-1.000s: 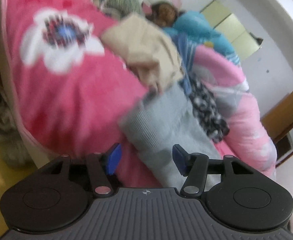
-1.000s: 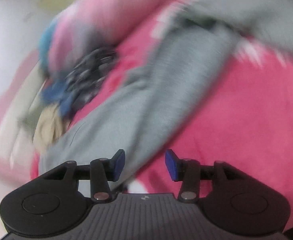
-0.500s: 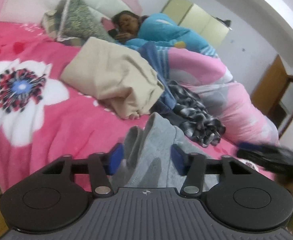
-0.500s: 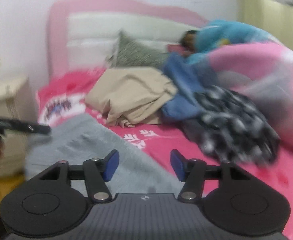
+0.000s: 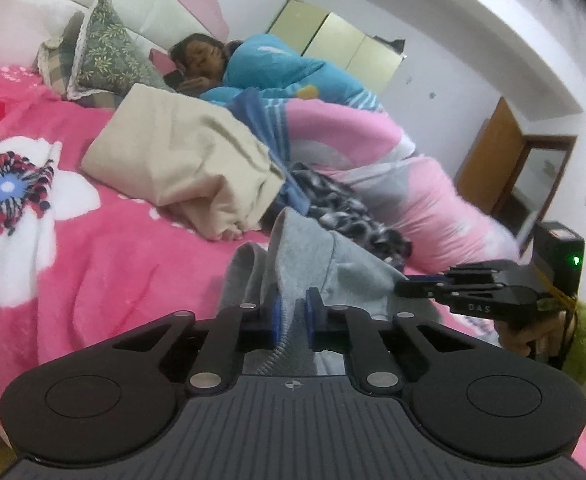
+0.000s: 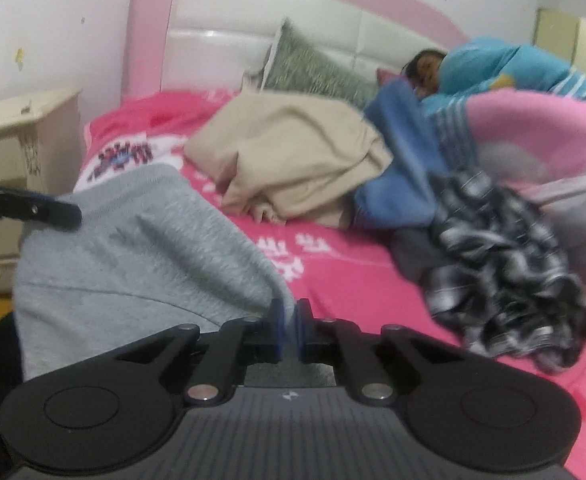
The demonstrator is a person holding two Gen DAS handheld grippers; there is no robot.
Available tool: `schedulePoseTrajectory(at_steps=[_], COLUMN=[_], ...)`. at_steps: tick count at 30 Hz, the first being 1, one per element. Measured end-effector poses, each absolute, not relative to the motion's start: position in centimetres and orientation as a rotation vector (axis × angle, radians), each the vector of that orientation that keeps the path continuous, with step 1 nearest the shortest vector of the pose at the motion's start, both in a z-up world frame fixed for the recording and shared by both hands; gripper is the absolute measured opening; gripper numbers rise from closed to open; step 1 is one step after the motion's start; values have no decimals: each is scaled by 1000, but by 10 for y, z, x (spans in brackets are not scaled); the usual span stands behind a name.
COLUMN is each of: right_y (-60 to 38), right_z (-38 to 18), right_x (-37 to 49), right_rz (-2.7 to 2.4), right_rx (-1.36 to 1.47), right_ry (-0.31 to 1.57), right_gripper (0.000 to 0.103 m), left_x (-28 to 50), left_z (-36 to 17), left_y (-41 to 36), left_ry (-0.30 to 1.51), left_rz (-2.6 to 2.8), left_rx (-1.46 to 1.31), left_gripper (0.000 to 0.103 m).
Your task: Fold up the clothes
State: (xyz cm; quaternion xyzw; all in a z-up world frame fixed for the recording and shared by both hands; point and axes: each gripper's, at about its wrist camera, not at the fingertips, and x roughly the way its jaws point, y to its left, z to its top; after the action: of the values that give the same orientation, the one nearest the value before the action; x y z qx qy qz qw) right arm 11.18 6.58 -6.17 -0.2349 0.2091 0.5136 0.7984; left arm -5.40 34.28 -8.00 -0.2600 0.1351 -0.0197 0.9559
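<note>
Pink bedspread (image 5: 105,256) with a big white flower print on the bed. Green patterned pillow (image 5: 105,52) leans on the white padded headboard (image 6: 221,52). A person (image 5: 277,68) lies under a blue-and-pink quilt (image 5: 353,148) on the far side. Cream nightstand (image 6: 17,128) beside the bed; pale yellow wardrobe (image 5: 341,48) and a wooden door (image 5: 489,164) behind.

The grey garment (image 5: 317,264) at lower centre is matt ribbed knit cloth; the pink blanket (image 5: 105,264) on the left looks fleecy; the headboard (image 6: 229,44) above, glossy padded.
</note>
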Motion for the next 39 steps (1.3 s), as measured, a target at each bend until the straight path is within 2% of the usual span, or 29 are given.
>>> schedulePoseTrajectory(at_steps=[13,16,18,19,20,21,24,25,26,27,28,29,33,35,39], right_y=[96,104,105,104,104,105,115,121,127,134,139,144,149,154,168], right_z=[-84,-86,-78,-72,-68,-64,-60,-62,-65,-70,-75,-79,-82,-92,-115], right_x=[130,131,130,130,130,130,132,132,132,133,134,135,132,134,134], right_rz=[1066,1056,1062,1079,1096,1112,1180,1202,1223,1241,1256,1262,1253,1218,1125], right_rx=[-579,-611,-590,-565,-536,-506,-426,-409,-398,-391,-386,-384,-351,-342,-360], right_ry=[498,505,483,466,453,443,462,474,491,515,545,574,581,605,647], right_gripper=[6,10,17,22,34,40,40,40,40,37,29,0,1,1,4], left_x=[-45,-46,-48,-49,-51,-51,-47,-46,-45,-45,-45,-46,-49,-46,-56], left_z=[-89,-88,-87,-86,-85,-84,-85,-87,-88,-89,-89,-88,-88,-90,-76], left_y=[352,355,355,355,355,355,355,354,353,352,351,351,350,351,351], left_ry=[346,359,351,340,327,315,322,330,335,341,348,349,360,377,289], left_rz=[-37,-49,-36,-27,-18,-12,-19,-20,-21,-17,-12,-15,3,55,137], left_rx=[-607,-633,-634,-627,-619,-615,-615,-608,-603,-598,-594,-597,-598,-592,-574], left_gripper=[8,10,15,21,28,29,28,23,13,11,10,9,10,21,22])
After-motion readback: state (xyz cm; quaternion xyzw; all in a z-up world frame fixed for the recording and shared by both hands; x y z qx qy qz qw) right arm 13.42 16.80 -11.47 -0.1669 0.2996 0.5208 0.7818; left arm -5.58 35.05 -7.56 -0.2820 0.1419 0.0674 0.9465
